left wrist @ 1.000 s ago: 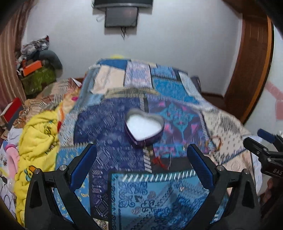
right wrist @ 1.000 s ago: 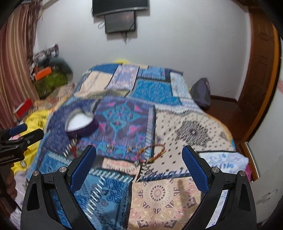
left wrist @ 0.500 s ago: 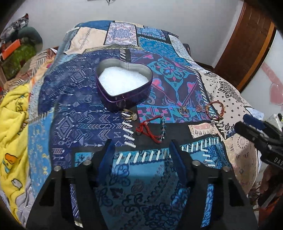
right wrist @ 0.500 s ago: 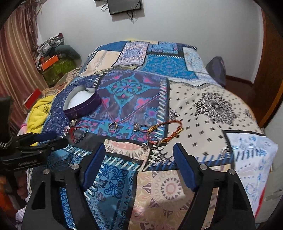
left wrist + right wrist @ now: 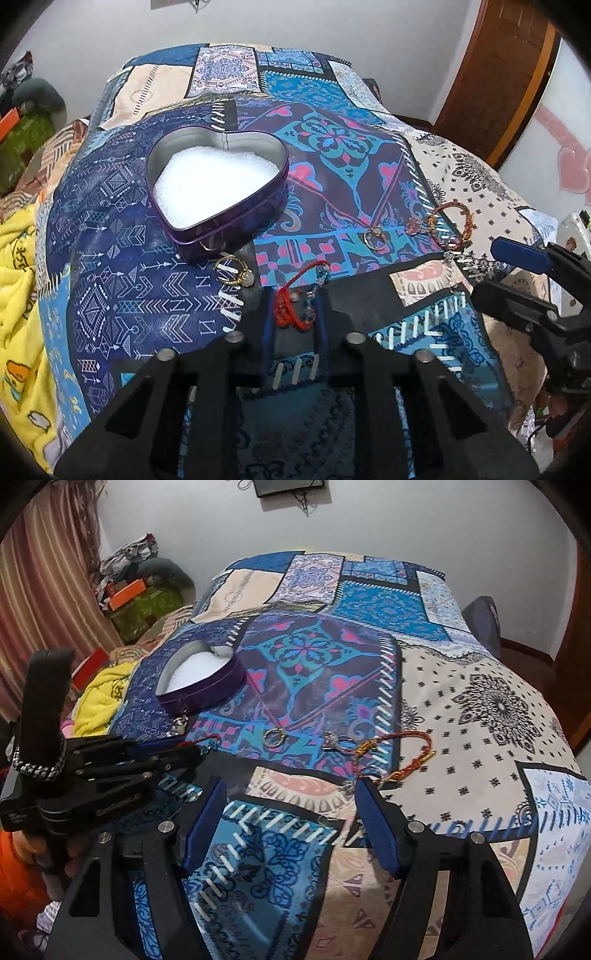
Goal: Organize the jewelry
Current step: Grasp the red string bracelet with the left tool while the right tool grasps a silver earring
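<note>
A purple heart-shaped tin with white foam inside sits open on the patchwork bedspread; it also shows in the right wrist view. My left gripper is closing around a red cord bracelet with blue beads lying on the spread. A gold ring lies just in front of the tin. A second ring, a small silver piece and a red-gold braided bracelet lie to the right. My right gripper is open and empty near that braided bracelet.
The bedspread drops off at the right and front edges. A yellow blanket lies at the left. Clutter and a curtain stand by the left wall. A wooden door is at the right.
Both grippers have dropped closer to the bed. My left gripper has narrowed its jaws from wide open and now brackets the red cord bracelet. My right gripper stays open.
</note>
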`<state>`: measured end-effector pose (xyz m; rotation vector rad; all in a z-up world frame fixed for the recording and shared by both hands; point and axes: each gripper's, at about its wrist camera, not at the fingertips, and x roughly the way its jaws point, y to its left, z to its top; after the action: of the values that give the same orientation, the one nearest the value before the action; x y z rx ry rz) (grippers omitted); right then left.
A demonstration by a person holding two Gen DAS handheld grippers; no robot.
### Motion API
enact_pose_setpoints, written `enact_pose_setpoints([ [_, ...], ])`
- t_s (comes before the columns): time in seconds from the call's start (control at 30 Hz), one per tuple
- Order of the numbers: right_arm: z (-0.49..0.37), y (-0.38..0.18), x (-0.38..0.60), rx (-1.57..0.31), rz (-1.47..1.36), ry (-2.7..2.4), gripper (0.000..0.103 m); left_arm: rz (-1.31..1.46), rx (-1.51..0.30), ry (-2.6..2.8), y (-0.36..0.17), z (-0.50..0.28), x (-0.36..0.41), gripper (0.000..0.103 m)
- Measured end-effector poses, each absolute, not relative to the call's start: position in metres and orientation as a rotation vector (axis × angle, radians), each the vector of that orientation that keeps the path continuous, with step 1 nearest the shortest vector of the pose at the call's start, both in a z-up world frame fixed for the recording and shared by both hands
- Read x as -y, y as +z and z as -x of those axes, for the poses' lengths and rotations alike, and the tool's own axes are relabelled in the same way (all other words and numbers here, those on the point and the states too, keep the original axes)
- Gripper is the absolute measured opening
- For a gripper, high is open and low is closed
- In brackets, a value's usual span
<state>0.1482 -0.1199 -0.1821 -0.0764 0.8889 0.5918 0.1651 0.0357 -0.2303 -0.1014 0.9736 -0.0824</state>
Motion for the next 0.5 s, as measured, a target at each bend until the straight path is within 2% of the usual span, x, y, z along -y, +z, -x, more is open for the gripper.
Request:
enact_pose_setpoints([
  [0.07, -0.147, -0.182, 0.117, -0.894, 0.079, 0.602, 0.063, 0.119, -0.982, -0.098, -0.230, -0.164, -0.037, 0.007],
  [0.33, -0.135, -0.183, 0.098, -0.913, 0.091, 0.668, 0.055, 0.167, -0.979, -0.086, -0.223, -0.137, -0.053, 0.007],
  [0.5, -0.125, -0.192, 0.078, -0.947, 0.121, 0.722, 0.043, 0.195, -0.967, -0.082, -0.216, -0.118, -0.063, 0.007],
])
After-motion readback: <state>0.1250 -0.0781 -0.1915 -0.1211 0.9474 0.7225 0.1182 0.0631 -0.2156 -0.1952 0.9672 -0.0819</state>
